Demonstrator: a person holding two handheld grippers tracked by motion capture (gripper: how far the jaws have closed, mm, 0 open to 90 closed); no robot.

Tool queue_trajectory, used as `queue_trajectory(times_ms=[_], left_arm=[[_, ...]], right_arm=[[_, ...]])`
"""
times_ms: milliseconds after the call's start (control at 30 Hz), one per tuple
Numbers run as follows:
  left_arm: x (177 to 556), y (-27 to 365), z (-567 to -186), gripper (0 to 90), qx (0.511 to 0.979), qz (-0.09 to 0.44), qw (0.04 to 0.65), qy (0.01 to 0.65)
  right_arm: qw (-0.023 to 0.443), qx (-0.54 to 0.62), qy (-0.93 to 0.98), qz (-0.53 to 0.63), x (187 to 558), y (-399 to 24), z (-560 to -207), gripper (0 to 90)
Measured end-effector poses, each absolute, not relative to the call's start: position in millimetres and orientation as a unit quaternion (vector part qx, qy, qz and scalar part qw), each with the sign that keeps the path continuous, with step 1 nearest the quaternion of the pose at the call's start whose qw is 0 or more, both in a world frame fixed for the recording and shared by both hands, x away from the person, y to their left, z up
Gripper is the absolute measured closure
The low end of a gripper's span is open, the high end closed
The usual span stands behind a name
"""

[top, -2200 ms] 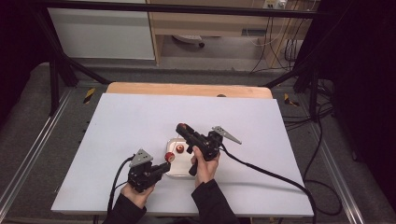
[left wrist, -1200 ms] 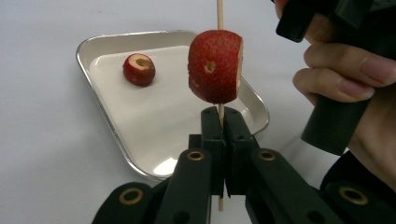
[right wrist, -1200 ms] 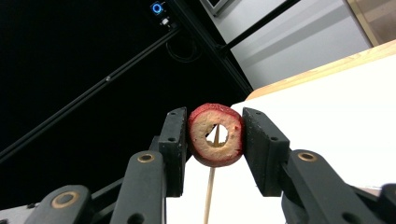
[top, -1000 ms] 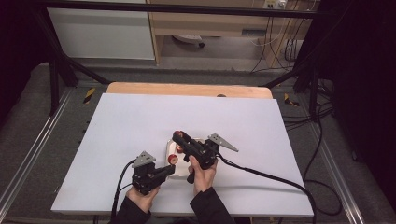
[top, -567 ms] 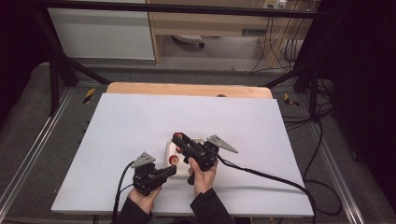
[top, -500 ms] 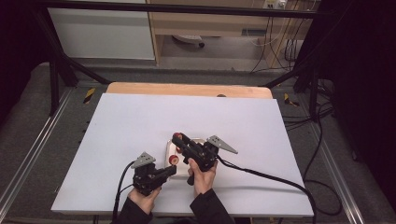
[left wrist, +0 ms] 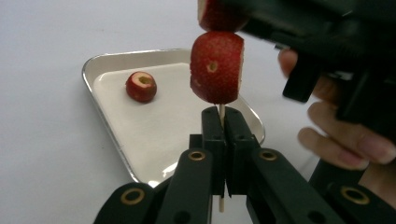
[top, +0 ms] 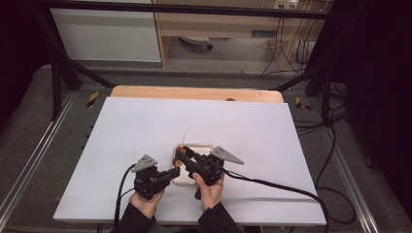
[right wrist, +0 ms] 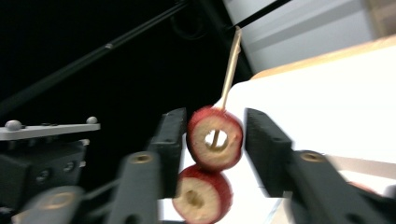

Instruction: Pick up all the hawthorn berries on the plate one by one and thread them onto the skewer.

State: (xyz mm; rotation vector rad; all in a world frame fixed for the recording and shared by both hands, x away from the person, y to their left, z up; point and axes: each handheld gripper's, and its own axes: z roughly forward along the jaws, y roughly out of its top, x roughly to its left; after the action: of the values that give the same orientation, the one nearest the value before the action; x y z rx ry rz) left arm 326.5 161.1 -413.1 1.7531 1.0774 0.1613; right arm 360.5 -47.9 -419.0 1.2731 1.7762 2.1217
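My left gripper point(left wrist: 223, 126) is shut on a thin wooden skewer point(left wrist: 221, 112) and holds it upright over the near edge of a small metal tray point(left wrist: 88, 70). Two cored red fruit pieces are threaded on the stick: a lower one point(left wrist: 216, 67) and an upper one point(left wrist: 217, 14). In the right gripper view my right gripper point(right wrist: 215, 135) brackets the upper piece point(right wrist: 201, 140), its jaws pressed against both sides. The skewer tip point(right wrist: 229, 70) pokes out above it and the lower piece point(right wrist: 201, 196) hangs beneath. A third red piece point(left wrist: 141, 86) lies loose in the tray.
The tray point(top: 204, 147) sits near the front middle of a white table top point(top: 243, 121), with both hands just behind it. A cable point(top: 272, 182) trails right from the right gripper. A wooden strip point(top: 194, 92) edges the far side.
The right gripper came from over the tray, down and left to the left gripper. The red piece it carried now sits on the skewer above the first one.
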Motion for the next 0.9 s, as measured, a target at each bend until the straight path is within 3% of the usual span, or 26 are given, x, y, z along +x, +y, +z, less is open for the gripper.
queue_trajectory(times_ms=[233,400,900], left_arm=[[330,168,-417,88.5,0.751,0.091,0.489,0.434],[333,176,-417,88.4,0.763,0.102,0.470,0.431],[335,205,-416,88.2,0.788,0.141,0.429,0.418]], right_arm=[[0.090,0.394,0.660,0.633,370,-66,-400,21.4],[0.099,0.373,0.735,0.557,381,-76,-397,10.3],[0.096,0.349,0.833,0.418,415,-83,-388,9.5]])
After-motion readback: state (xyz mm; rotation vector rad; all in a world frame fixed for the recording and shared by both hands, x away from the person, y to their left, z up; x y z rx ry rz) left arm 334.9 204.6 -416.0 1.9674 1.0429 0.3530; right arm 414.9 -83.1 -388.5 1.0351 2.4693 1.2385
